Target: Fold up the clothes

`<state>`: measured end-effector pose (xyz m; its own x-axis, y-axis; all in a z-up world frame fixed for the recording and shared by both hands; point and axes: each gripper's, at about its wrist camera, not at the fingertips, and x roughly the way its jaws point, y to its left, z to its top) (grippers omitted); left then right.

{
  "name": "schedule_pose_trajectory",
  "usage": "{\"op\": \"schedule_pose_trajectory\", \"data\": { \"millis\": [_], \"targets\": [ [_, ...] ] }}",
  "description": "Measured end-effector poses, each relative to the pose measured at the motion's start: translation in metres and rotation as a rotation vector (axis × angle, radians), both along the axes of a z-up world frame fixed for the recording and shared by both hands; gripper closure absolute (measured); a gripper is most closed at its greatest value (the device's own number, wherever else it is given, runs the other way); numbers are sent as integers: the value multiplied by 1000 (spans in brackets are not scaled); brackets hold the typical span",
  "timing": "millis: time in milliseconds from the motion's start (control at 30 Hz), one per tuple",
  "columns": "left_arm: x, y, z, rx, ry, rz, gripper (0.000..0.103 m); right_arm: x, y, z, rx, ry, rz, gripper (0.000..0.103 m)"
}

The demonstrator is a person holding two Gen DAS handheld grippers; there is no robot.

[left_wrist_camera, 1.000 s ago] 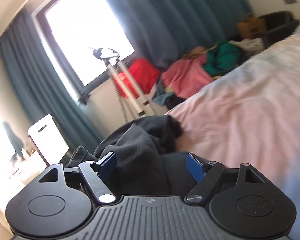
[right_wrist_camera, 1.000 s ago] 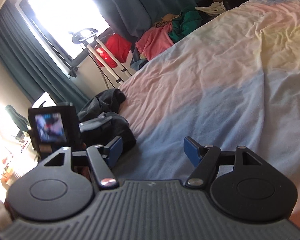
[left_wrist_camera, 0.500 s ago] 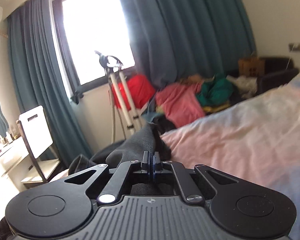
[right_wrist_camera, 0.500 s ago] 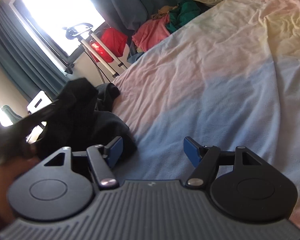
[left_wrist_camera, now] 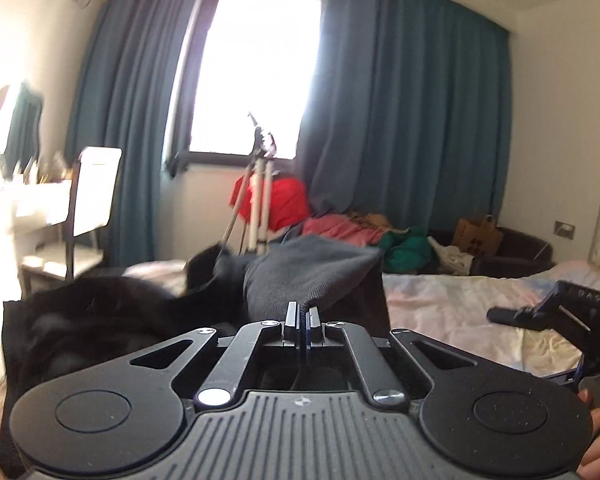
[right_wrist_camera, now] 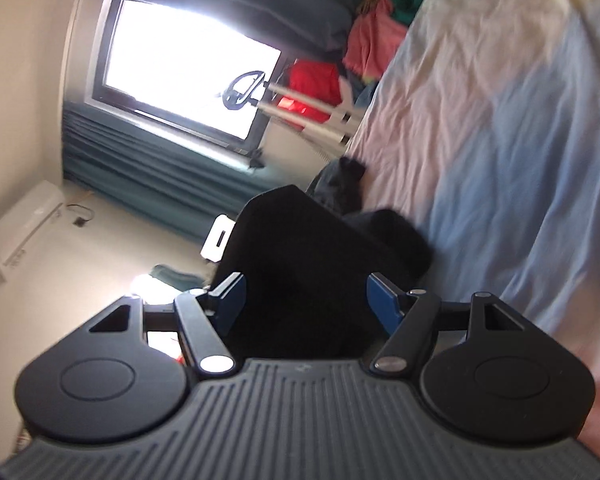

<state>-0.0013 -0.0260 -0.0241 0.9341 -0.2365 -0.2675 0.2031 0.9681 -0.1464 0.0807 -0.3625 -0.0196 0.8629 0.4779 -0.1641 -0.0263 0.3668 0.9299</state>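
A dark grey-black garment [left_wrist_camera: 308, 276] hangs lifted above the bed [left_wrist_camera: 452, 312]. My left gripper [left_wrist_camera: 301, 316] is shut on its edge, the cloth pinched between the jaws and draping away to the left. In the right wrist view the same garment [right_wrist_camera: 308, 264] fills the space ahead of my right gripper [right_wrist_camera: 305, 300], which is open, its blue pads either side of the cloth without closing on it. The right gripper [left_wrist_camera: 560, 312] also shows at the right edge of the left wrist view.
The bed has a pastel pink, blue and yellow sheet [right_wrist_camera: 500, 140]. A tripod [left_wrist_camera: 256, 200] stands by the window. A pile of red, pink and green clothes [left_wrist_camera: 340, 228] lies past the bed. A white chair [left_wrist_camera: 92, 196] and desk stand at left.
My left gripper closed on the dark garment and lifted it off the bed. My right gripper rolled sideways and moved up to the hanging cloth, still open.
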Motion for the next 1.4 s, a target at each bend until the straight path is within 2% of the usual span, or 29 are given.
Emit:
{"op": "schedule_pose_trajectory", "data": {
  "millis": [100, 200, 300, 367, 400, 567, 633, 733, 833, 867, 933, 967, 1000, 1033, 1067, 1167, 1233, 1300, 1367, 1400],
  "targets": [
    [-2, 19, -14, -44, 81, 46, 101, 6, 14, -4, 74, -13, 64, 32],
    [12, 32, -36, -99, 203, 97, 101, 16, 26, -10, 158, -8, 112, 31],
    [23, 37, -50, -75, 257, 131, 101, 31, 37, -21, 293, 57, 137, 22],
    [27, 38, -56, -85, 278, 131, 101, 44, 42, -25, 390, 109, 134, 21],
    [28, 38, -58, -86, 282, 131, 101, 53, 45, -24, 407, 119, 130, 21],
    [31, 42, -67, -118, 287, 129, 101, 113, 74, -8, 351, 96, 153, 20],
    [29, 45, -70, -138, 285, 127, 101, 143, 87, -9, 320, 121, 137, 20],
    [29, 50, -73, -165, 267, 114, 101, 183, 94, -25, 332, 197, 82, 20],
    [25, 50, -74, -194, 244, 72, 101, 205, 88, -32, 329, 230, 4, 20],
    [23, 49, -74, -201, 230, 55, 101, 211, 84, -31, 313, 231, -18, 20],
    [24, 45, -74, -215, 212, 5, 101, 217, 71, -20, 231, 234, -83, 32],
    [24, 42, -74, -221, 205, -24, 101, 219, 65, -14, 189, 234, -114, 43],
    [22, 39, -73, -226, 195, -55, 101, 221, 58, -5, 137, 227, -124, 67],
    [19, 35, -72, -229, 181, -86, 101, 222, 52, 3, 84, 219, -135, 82],
    [16, 32, -70, -232, 163, -115, 101, 222, 47, 16, 25, 189, -144, 90],
    [6, 21, -65, -231, 109, -195, 101, 202, 37, 71, -169, -6, -176, 90],
    [0, 14, -62, -226, 74, -237, 101, 172, 35, 113, -336, -194, -173, 90],
    [-6, 8, -60, -212, 75, -263, 101, 138, 34, 136, -510, -298, -201, 90],
    [-11, 2, -62, -180, 96, -277, 101, 108, 27, 139, -621, -310, -240, 90],
    [-12, -2, -63, -157, 117, -273, 101, 96, 18, 133, -617, -285, -250, 90]
  ]
}}
